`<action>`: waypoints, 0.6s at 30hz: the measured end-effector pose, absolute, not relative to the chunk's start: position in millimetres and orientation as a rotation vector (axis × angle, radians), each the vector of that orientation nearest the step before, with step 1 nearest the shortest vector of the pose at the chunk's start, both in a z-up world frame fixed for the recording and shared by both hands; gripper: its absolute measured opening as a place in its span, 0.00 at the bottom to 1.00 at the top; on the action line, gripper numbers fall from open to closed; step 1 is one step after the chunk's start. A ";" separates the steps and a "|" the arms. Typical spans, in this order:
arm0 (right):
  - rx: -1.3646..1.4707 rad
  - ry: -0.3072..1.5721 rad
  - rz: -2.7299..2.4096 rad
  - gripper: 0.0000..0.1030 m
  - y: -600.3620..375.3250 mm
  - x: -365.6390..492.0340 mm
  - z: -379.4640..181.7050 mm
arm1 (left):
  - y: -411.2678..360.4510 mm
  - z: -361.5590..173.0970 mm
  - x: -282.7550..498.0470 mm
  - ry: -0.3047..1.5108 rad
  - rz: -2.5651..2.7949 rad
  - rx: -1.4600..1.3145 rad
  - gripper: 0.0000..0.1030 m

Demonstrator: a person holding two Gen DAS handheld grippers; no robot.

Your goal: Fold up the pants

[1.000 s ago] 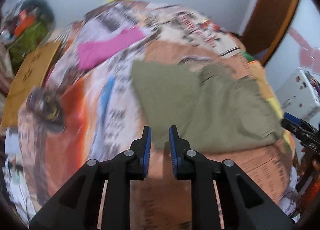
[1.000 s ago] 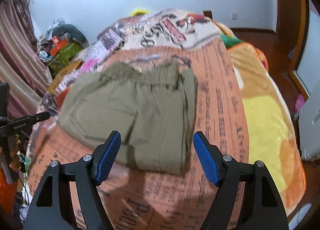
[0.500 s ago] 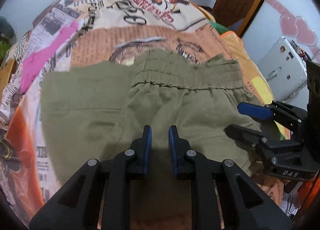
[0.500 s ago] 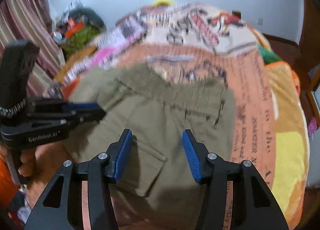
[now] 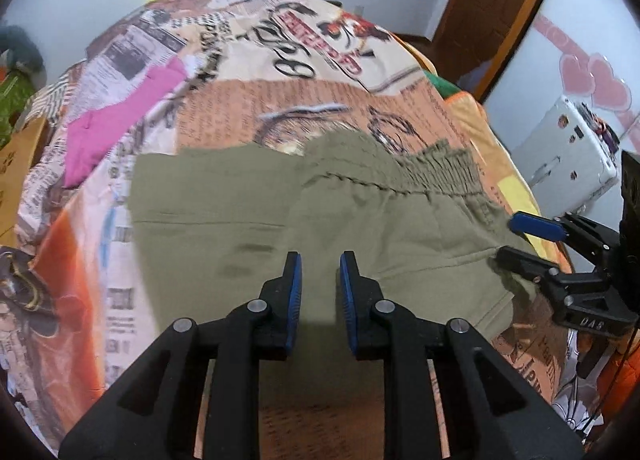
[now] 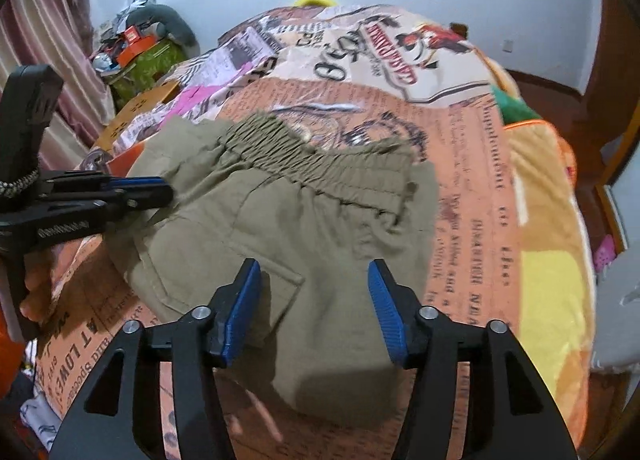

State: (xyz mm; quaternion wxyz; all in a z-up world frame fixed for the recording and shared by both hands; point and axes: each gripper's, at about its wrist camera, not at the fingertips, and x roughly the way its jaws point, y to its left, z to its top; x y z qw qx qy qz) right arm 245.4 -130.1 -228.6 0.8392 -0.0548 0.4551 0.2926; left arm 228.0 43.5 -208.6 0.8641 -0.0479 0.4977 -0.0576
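Olive green pants (image 5: 400, 228) lie folded on the bed, with the gathered elastic waistband (image 6: 320, 164) along the far edge and a patch pocket (image 6: 224, 260) facing up. My left gripper (image 5: 320, 264) hovers over the near middle of the pants. Its jaws stand a narrow gap apart and are opening, with nothing pinched between them. My right gripper (image 6: 314, 272) hangs over the near edge of the pants, its jaws wide and opening, also with nothing gripped. Each gripper shows in the other's view, the right gripper (image 5: 520, 238) at the pants' right edge and the left gripper (image 6: 160, 192) at their left side.
The bed cover (image 5: 328, 108) is newspaper-print in orange and cream. A pink cloth (image 5: 120, 120) lies at the far left of the bed. A white device (image 5: 568, 156) stands to the right of the bed, and a cardboard box (image 6: 140, 108) and clutter (image 6: 136, 40) to the left.
My left gripper has swung from the pants' left end to over their middle, and its jaws have spread slightly. My right gripper came closer over the pants, its jaws narrower than a second ago.
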 end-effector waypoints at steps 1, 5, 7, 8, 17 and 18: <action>-0.116 0.954 0.613 0.53 -132.3 246.0 -225.8 | 48.5 -204.7 226.3 1.033 -0.102 -0.097 0.28; -0.112 0.933 0.582 0.56 -141.3 248.5 -217.1 | 72.8 -191.6 221.2 0.987 -0.047 -0.111 0.47; -0.115 0.920 0.569 0.61 -144.2 249.4 -214.1 | 84.6 -189.4 219.9 0.983 -0.024 -0.114 0.49; -0.116 0.912 0.563 0.62 -146.6 249.5 -212.7 | 89.9 -189.7 218.9 0.983 -0.011 -0.114 0.53; -0.033 1.005 0.487 0.65 -170.0 265.8 -239.7 | 131.9 -230.4 218.6 1.073 0.014 -0.230 0.59; -0.020 1.018 0.484 0.65 -171.3 267.3 -244.3 | 133.6 -234.1 219.2 1.081 0.012 -0.241 0.59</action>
